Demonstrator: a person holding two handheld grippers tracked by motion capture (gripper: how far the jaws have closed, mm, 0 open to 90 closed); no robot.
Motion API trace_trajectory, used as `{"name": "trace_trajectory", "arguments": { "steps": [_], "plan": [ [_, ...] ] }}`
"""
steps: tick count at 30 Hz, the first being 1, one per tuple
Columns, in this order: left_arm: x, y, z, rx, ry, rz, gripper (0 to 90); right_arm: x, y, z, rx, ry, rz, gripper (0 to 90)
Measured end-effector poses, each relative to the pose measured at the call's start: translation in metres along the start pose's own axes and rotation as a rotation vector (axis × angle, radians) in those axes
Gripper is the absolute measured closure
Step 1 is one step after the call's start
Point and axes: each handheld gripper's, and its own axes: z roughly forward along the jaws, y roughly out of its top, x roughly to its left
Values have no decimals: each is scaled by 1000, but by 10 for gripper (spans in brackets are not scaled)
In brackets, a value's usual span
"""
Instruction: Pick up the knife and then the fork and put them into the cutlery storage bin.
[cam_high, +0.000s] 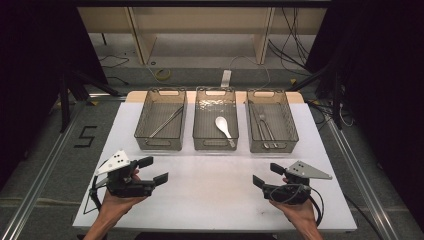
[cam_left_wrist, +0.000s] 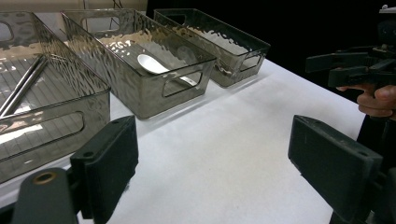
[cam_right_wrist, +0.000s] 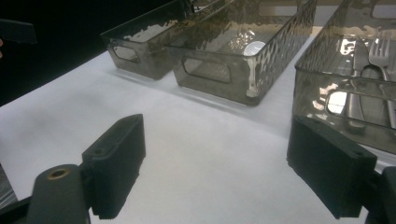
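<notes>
Three smoky clear bins stand in a row at the back of the white table (cam_high: 210, 195). The left bin (cam_high: 159, 145) holds metal chopsticks (cam_high: 166, 121). In the middle bin (cam_high: 215, 145) lies a white spoon (cam_high: 223, 127), also the spoon (cam_left_wrist: 152, 64) in the left gripper view. The right bin (cam_high: 272, 147) holds a fork (cam_right_wrist: 380, 49) and other metal cutlery. My left gripper (cam_high: 157, 169) (cam_left_wrist: 219, 163) hovers open at the front left, nothing between its jaws. My right gripper (cam_high: 263, 173) (cam_right_wrist: 215, 172) is open and empty at the front right, facing the left one.
A black number 5 (cam_high: 85, 136) is marked on the floor left of the table. Cables (cam_high: 295, 40) and a wooden frame lie beyond the far edge. Metal rails run along both sides. Bare white surface lies between the two grippers and in front of the bins.
</notes>
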Motion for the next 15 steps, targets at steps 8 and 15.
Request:
{"name": "trace_trajectory", "arguments": {
  "steps": [8, 15],
  "plan": [
    [1, 0, -1, 0, -1, -2, 156, 1, -7, -3, 31, -38, -23, 198],
    [0, 0, 0, 6, -3, 1, 156, -1, -7, -6, 28, -38, -12, 198]
  ]
}}
